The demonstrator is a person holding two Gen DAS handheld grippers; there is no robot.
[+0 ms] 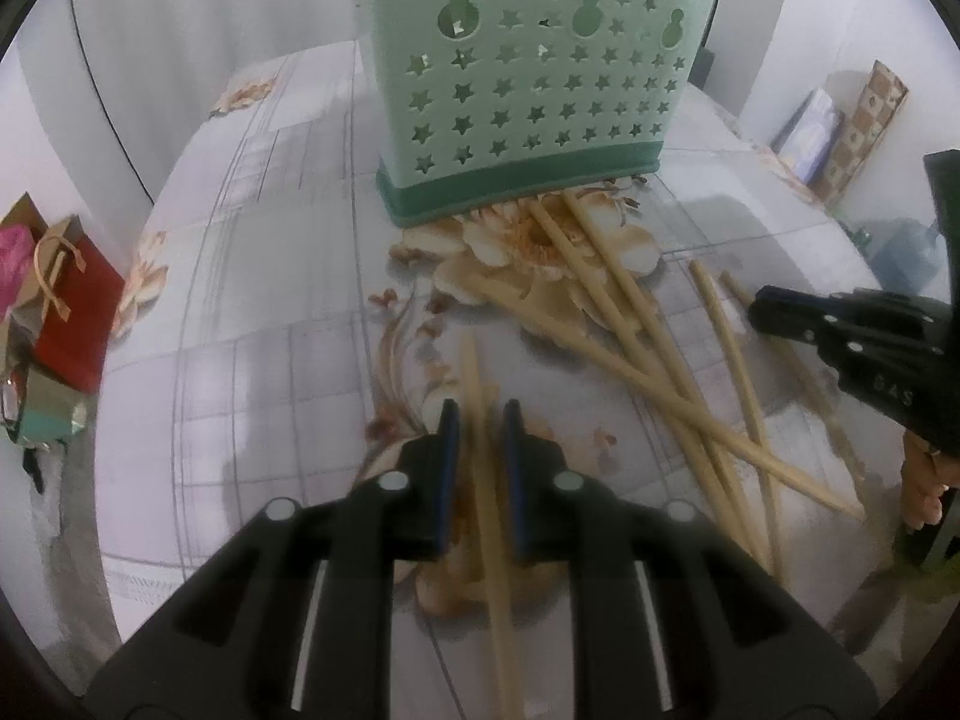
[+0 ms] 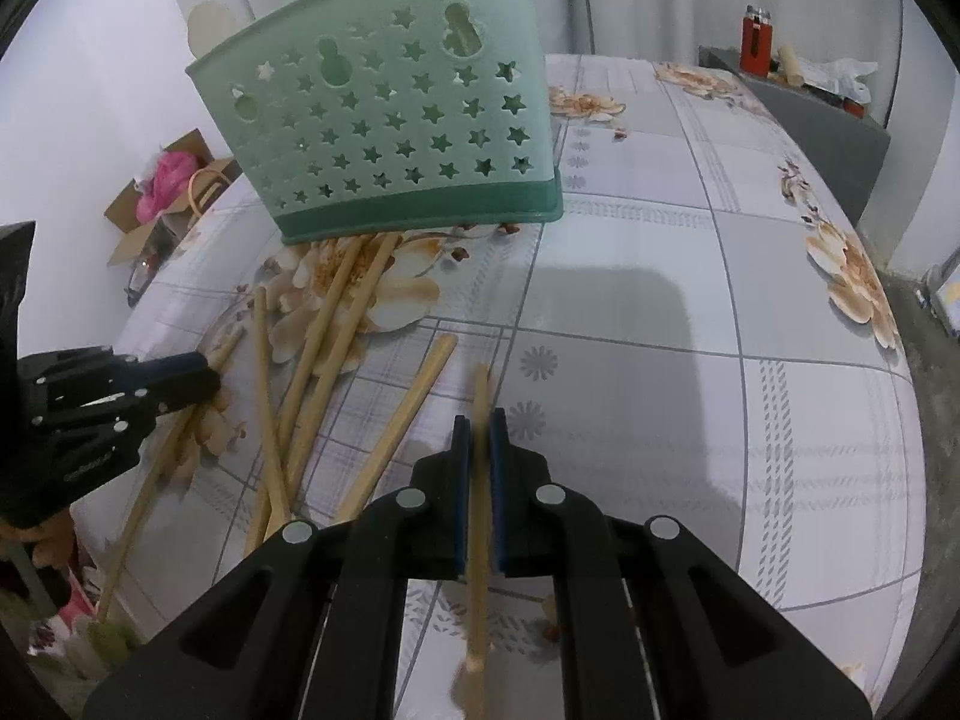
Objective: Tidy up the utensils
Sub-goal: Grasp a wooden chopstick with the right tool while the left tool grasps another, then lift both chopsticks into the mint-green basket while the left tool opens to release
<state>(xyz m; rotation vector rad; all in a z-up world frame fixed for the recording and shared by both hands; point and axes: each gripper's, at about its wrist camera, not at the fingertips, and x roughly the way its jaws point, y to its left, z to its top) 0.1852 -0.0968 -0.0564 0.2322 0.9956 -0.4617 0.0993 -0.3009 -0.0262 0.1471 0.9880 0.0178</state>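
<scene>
Chopstick (image 2: 478,516) btwn right jaws

a home: floral tablecloth (image 2: 660,276), gift bags (image 1: 66,324) nearby

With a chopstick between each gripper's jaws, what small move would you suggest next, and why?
Probably lift the right gripper and carry its pale wooden chopstick toward the open top of the green star-perforated plastic holder. Its jaws look closed on the stick, the holder stands upright just ahead, and more chopsticks still lie loose on the floral tablecloth.
</scene>
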